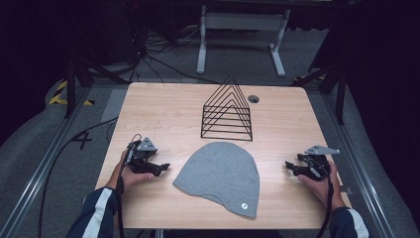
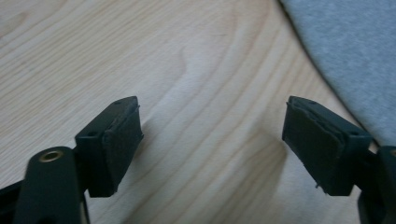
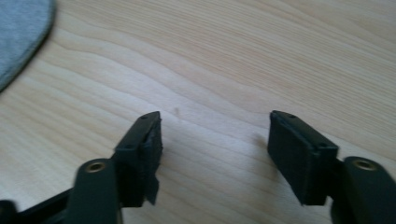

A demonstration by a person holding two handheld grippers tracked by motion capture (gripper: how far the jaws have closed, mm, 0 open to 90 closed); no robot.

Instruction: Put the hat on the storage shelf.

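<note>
Here, one grey beanie (image 1: 220,177) lies flat on the wooden table (image 1: 163,106), with one black wire rack (image 1: 227,111) standing just behind it. Two grippers rest either side: the left gripper (image 1: 163,167) and right gripper (image 1: 289,166), both with jaws spread and empty.

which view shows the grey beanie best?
High view: the whole grey beanie lies flat between both grippers, its small round tag visible. The left gripper view catches one edge at upper right; the right gripper view a sliver at upper left.
</note>
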